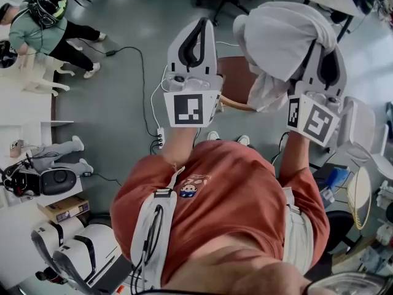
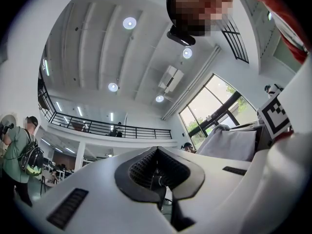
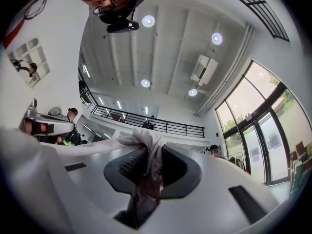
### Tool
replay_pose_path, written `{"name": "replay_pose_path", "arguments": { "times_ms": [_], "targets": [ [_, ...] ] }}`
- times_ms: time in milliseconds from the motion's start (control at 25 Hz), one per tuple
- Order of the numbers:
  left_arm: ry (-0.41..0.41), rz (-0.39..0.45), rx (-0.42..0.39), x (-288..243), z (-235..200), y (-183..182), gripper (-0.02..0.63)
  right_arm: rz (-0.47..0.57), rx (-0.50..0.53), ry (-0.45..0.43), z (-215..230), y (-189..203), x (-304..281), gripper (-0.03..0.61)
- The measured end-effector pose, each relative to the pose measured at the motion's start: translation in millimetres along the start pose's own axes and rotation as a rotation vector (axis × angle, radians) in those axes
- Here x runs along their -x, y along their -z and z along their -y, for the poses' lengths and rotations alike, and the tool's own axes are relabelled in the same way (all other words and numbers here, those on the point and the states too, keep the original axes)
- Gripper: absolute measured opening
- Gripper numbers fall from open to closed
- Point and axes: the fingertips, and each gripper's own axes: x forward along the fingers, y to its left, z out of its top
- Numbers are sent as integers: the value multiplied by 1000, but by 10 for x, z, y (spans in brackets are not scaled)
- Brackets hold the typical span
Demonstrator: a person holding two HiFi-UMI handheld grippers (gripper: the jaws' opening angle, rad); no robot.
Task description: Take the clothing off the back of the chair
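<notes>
I am holding both grippers up in front of me. The right gripper [image 1: 327,60] is pinching a fold of the white clothing [image 1: 279,42] between its pads. In the right gripper view the cloth [image 3: 146,143] is bunching out over the top of the jaws. The garment is draping over that gripper and hanging down on its left side, above the brown chair [image 1: 236,82] that is showing between the two grippers. I cannot tell whether the loose end is touching it. The left gripper [image 1: 198,32] is sitting just left of the clothing with its jaws pressed together and nothing between them. A cable [image 1: 144,85] is trailing across the grey floor to the left.
</notes>
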Motion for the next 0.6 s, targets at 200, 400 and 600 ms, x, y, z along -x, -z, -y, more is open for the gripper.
{"name": "replay_pose_path", "arguments": {
  "times_ms": [200, 400, 600],
  "targets": [
    [-6, -51, 7, -19, -52, 66, 14, -8, -26, -6, -44, -1, -52, 75],
    [-6, -113, 17, -5, -58, 184, 14, -15, -29, -15, -48, 18, -62, 76],
    [4, -145, 15, -5, -72, 212, 14, -23, -35, -14, -45, 5, -87, 76]
  ]
}}
